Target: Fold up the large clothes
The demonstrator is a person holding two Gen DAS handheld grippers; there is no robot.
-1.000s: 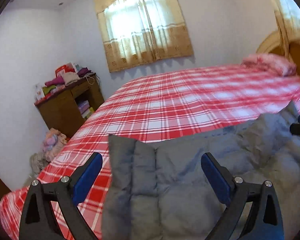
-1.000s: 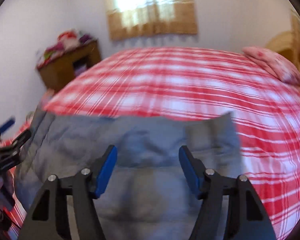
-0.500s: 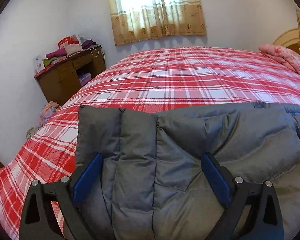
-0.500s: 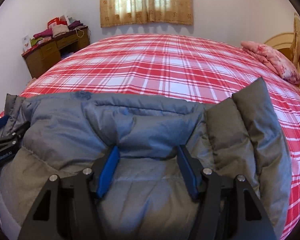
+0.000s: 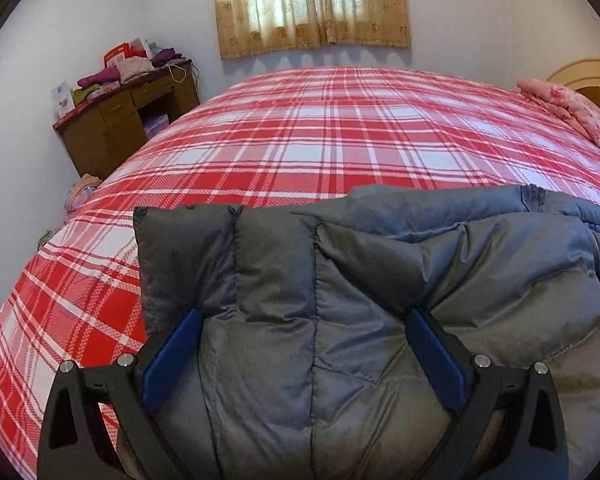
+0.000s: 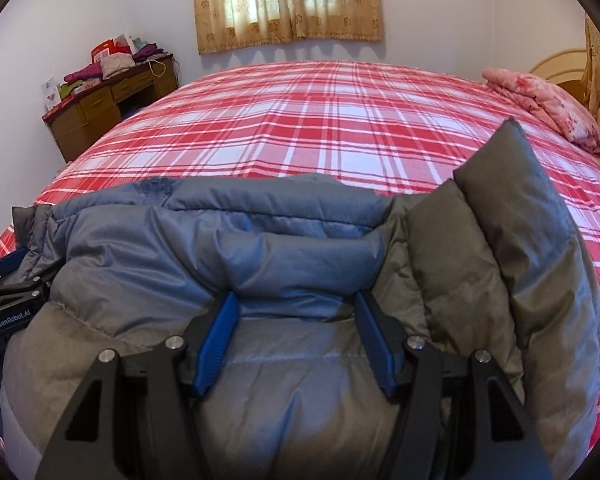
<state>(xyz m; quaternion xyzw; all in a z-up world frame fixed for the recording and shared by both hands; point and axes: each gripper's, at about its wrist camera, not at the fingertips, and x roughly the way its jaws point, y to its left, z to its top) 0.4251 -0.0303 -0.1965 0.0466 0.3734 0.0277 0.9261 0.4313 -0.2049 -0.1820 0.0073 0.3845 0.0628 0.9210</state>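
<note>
A grey padded jacket lies bunched at the near edge of a bed with a red plaid sheet. My left gripper is shut on a thick fold at the jacket's left end, the quilted panels bulging up between its blue pads. My right gripper is shut on a thick roll of the same jacket at its right end, with two stiff padded panels standing up to the right. The left gripper also shows at the left edge of the right wrist view, a fingertip below it.
The plaid bed stretches away beyond the jacket. A pink folded quilt lies by the wooden headboard at the far right. A brown desk piled with clothes stands at the far left wall, below a curtained window.
Both grippers have come down and tipped forward with the jacket. It hung raised a second ago and now rests bunched on the sheet; little has shifted in the last half second.
</note>
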